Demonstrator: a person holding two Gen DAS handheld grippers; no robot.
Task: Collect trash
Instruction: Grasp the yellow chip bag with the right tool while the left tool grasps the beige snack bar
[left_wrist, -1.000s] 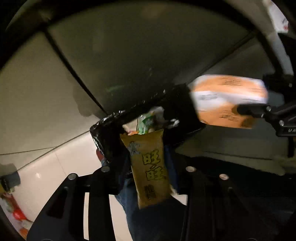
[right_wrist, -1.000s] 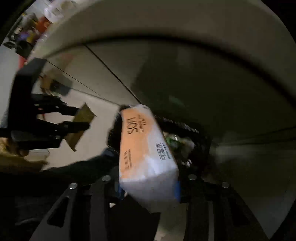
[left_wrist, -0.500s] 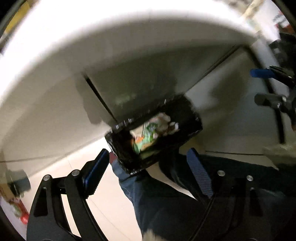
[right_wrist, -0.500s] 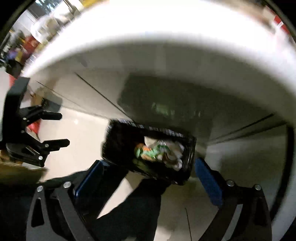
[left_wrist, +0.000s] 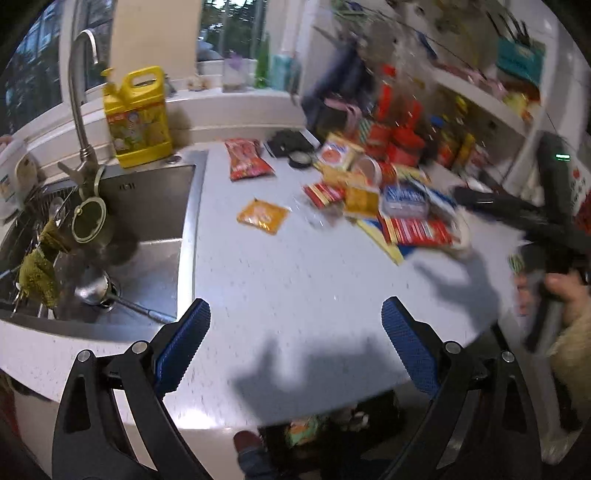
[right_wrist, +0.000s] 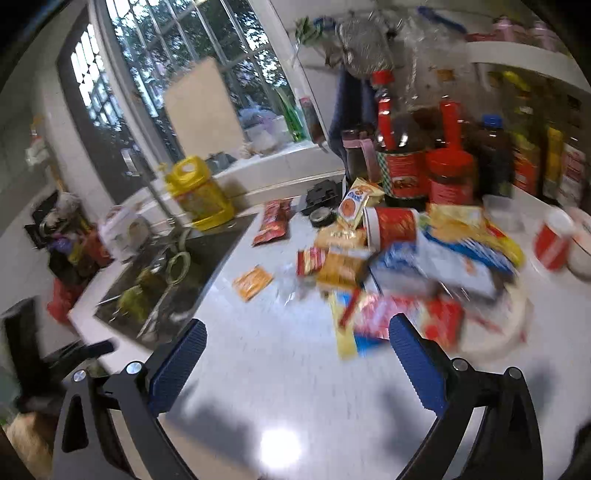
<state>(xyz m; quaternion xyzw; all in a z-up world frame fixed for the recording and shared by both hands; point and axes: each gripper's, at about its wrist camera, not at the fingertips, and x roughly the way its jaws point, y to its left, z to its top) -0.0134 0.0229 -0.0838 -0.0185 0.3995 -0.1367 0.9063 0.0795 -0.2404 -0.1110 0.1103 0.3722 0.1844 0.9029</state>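
Note:
My left gripper (left_wrist: 295, 306) hovers over the near part of the white counter (left_wrist: 295, 266); its jaws are opening and nothing is between them. My right gripper (right_wrist: 297, 323) stands open and empty over the same counter. Ahead lie an orange sachet (left_wrist: 263, 216) (right_wrist: 253, 282), a red packet (left_wrist: 247, 158) (right_wrist: 273, 221) and a blurred pile of wrappers and boxes (left_wrist: 402, 210) (right_wrist: 399, 273). Below the counter's front edge a black bin (left_wrist: 332, 424) with wrappers in it shows partly. The hand (left_wrist: 565, 291) holding the right gripper appears at the right of the left wrist view.
A steel sink (left_wrist: 147, 206) with a tap (left_wrist: 79, 92), a ladle (left_wrist: 96, 291) and a yellow detergent jug (left_wrist: 138, 114) lies to the left. Bottles and jars (right_wrist: 424, 162) crowd the back right, with a red cup (right_wrist: 554, 240) beside them. A shoe (left_wrist: 247, 443) is below.
Both grippers rose from the bin under the counter to above the counter. The left let go of a yellow snack packet, the right of an orange tissue pack, and both jaws opened wide.

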